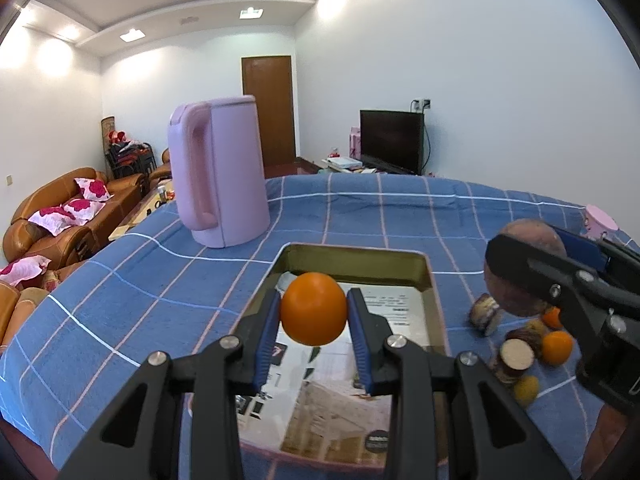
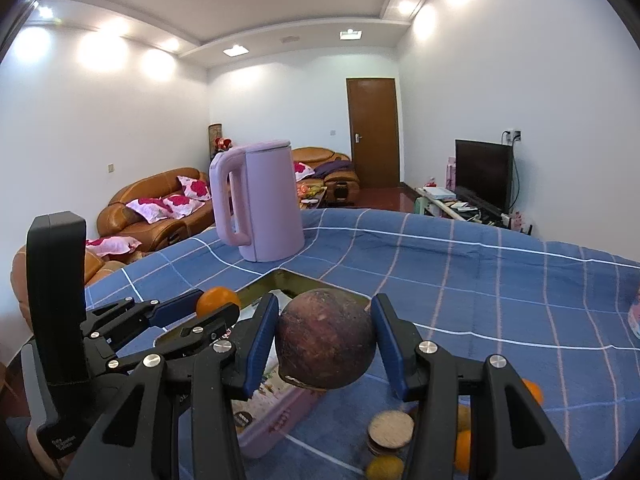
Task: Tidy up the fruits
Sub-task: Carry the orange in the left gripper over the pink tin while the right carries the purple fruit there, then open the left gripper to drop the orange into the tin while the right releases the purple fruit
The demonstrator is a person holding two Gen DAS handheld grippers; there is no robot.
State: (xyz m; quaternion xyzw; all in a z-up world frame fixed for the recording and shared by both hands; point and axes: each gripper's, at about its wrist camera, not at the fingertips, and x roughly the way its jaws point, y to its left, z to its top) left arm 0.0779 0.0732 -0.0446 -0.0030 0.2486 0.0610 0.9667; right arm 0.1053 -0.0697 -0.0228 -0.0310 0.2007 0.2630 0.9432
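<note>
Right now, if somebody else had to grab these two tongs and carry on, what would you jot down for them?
Left tongs: shut on an orange, held above the tin tray.
Right tongs: shut on a dark reddish-brown round fruit, held above the blue checked cloth beside the tray.
Done: nothing shows in the visible part of the tray yet but its printed paper lining.
Left: place both held fruits, then gather the loose pile on the cloth right of the tray: small oranges, a yellowish fruit, brown cut pieces.
The pink kettle stands behind the tray, apart from it.

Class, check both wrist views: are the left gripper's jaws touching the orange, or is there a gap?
Touching. The left wrist view shows the left gripper with both blue pads pressed against the sides of the orange, held above the tray.
</note>
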